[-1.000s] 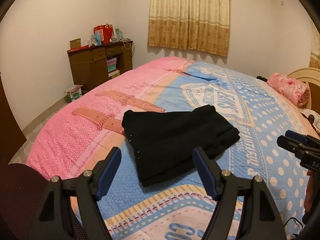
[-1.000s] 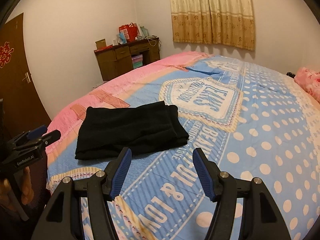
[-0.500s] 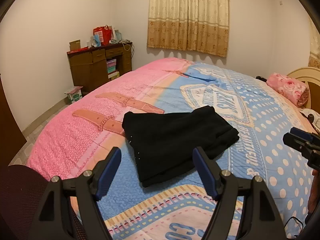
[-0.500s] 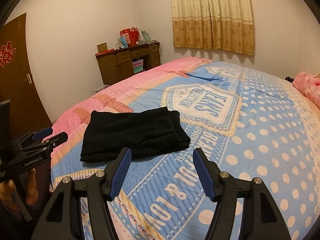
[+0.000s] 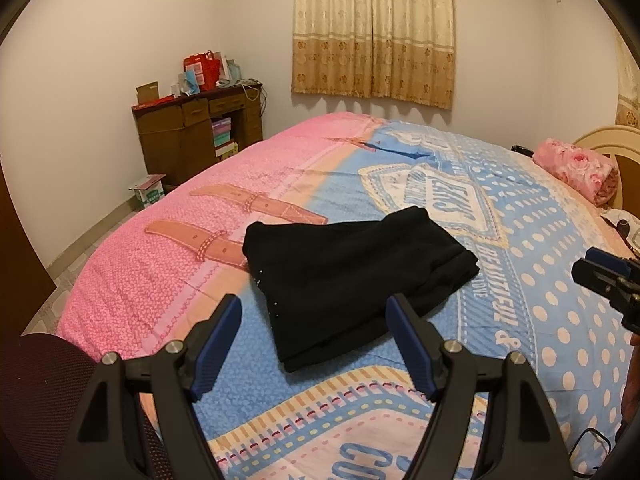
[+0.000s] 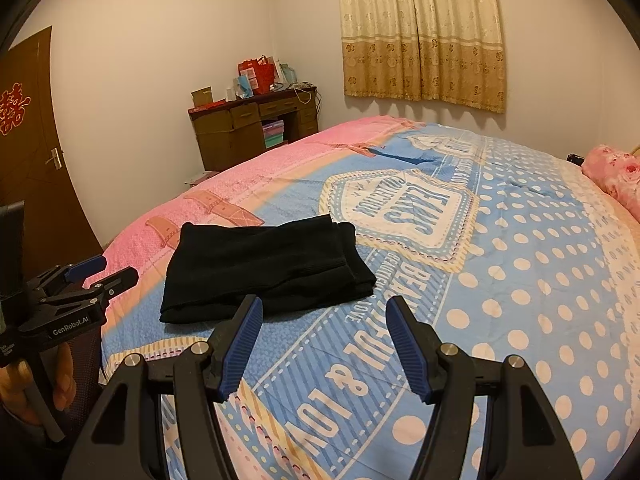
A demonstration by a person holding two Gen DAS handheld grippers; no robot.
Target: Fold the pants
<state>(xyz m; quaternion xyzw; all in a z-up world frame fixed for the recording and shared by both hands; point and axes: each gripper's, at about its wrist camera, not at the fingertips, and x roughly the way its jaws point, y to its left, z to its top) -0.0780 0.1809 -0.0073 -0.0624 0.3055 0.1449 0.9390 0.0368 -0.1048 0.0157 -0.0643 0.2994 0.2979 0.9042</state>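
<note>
Pants [image 5: 352,280]: one black folded pair on bedspread [image 6: 520,280] | left gripper [image 5: 314,328] "GenRobot.AI", released | right gripper [image 6: 326,328] released, empty

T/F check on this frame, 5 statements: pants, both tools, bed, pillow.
1. The pants lie folded on the bed. True.
2. The left tool is shut on the pants. False: its jaws stand open, held short of the cloth, nothing between them.
3. The right tool is open and holds nothing. True.
4. The pants are white. False: they are black.
5. The pillow lies on top of the pants. False: it sits far off by the headboard, apart from them.
</note>
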